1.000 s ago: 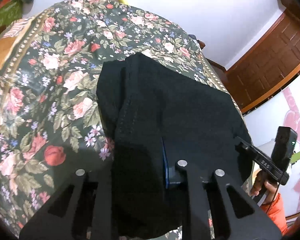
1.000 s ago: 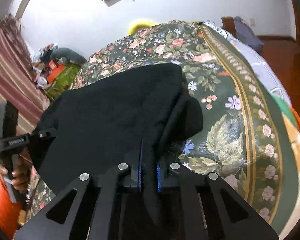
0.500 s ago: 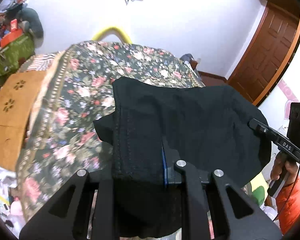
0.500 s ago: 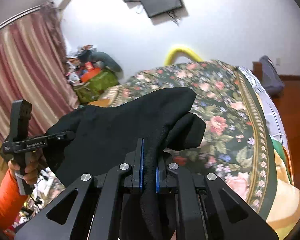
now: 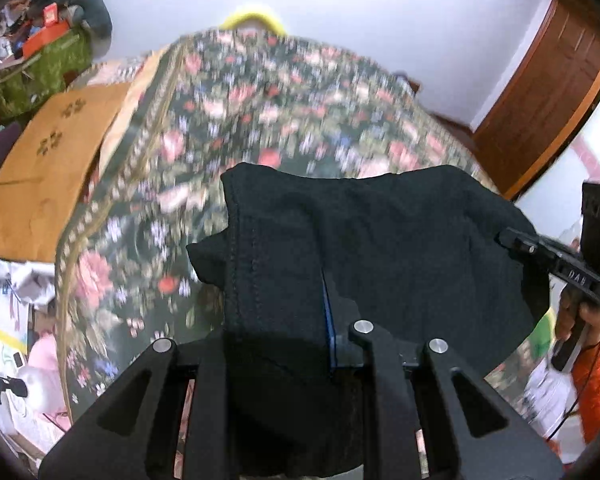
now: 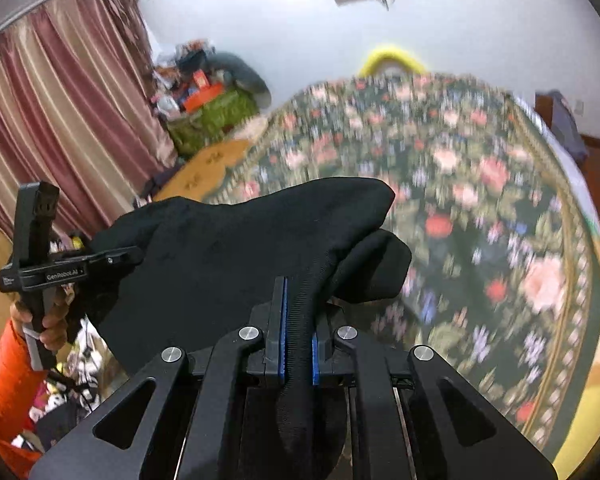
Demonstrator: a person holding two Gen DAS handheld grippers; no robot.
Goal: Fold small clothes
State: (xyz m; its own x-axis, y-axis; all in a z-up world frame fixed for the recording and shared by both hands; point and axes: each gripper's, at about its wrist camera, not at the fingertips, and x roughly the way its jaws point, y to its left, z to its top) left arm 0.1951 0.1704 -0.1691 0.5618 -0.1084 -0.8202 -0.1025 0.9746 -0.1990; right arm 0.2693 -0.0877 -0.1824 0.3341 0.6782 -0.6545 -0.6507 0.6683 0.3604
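The black cloth has come up off the flowery bed and now hangs above it. The left gripper and right gripper each pinch an edge. It looks soft, light and floppy, so hold the edges.

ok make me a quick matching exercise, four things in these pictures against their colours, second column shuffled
Things:
1. garment held by both grippers
2. curtain
3. sleeve
4. curved bar behind the bed

Colours:
a. orange
b. yellow
c. black
d. striped pink and cream

Pairs: 1-c, 2-d, 3-a, 4-b
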